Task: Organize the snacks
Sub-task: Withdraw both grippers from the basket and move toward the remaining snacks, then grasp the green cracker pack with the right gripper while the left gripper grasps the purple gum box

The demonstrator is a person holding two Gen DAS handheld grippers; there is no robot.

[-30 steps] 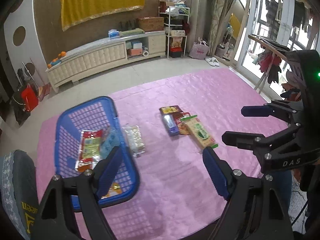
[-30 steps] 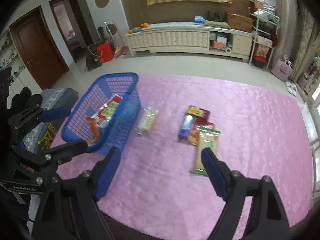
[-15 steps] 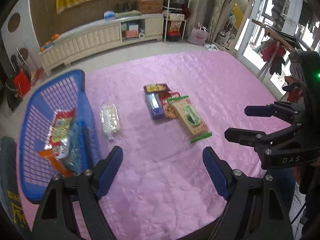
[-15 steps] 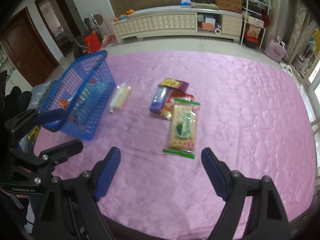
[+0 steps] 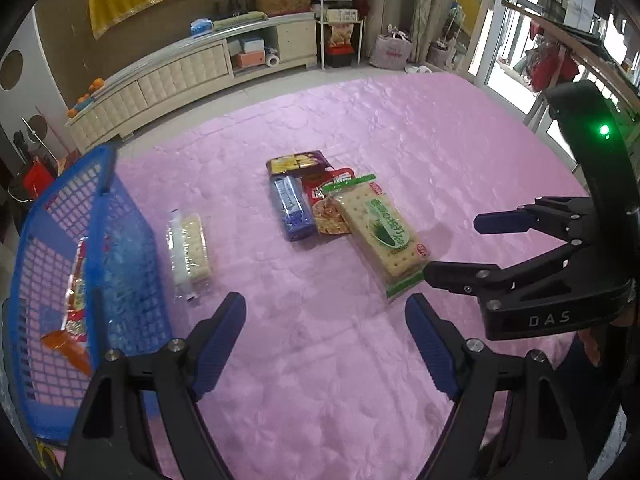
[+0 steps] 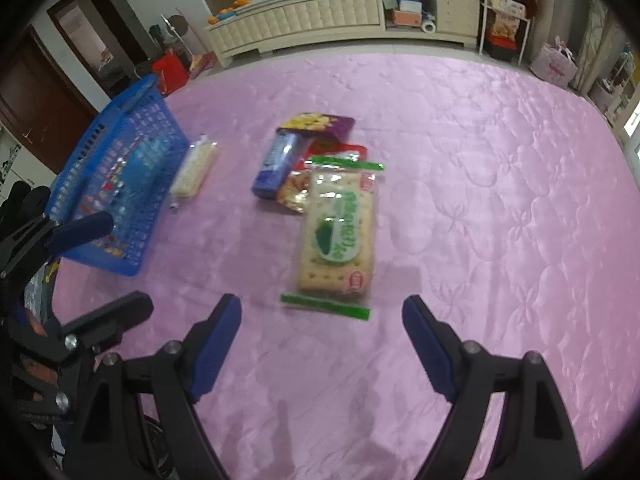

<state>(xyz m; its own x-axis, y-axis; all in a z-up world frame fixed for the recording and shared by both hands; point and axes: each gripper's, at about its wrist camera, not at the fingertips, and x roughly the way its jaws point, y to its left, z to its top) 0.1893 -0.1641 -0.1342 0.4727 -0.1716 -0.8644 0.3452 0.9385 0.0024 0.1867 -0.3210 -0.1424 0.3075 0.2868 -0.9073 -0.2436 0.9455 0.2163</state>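
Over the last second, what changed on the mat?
Both the left gripper and right gripper dropped closer to the snacks; the green cracker pack looms larger. Nothing grasped or released. Jaws stayed open; the blue basket and packs stayed put.

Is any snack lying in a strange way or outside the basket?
Yes. Five packets lie outside the blue basket: a clear cracker pack beside it, and four overlapping untidily, the green cracker packet on top.
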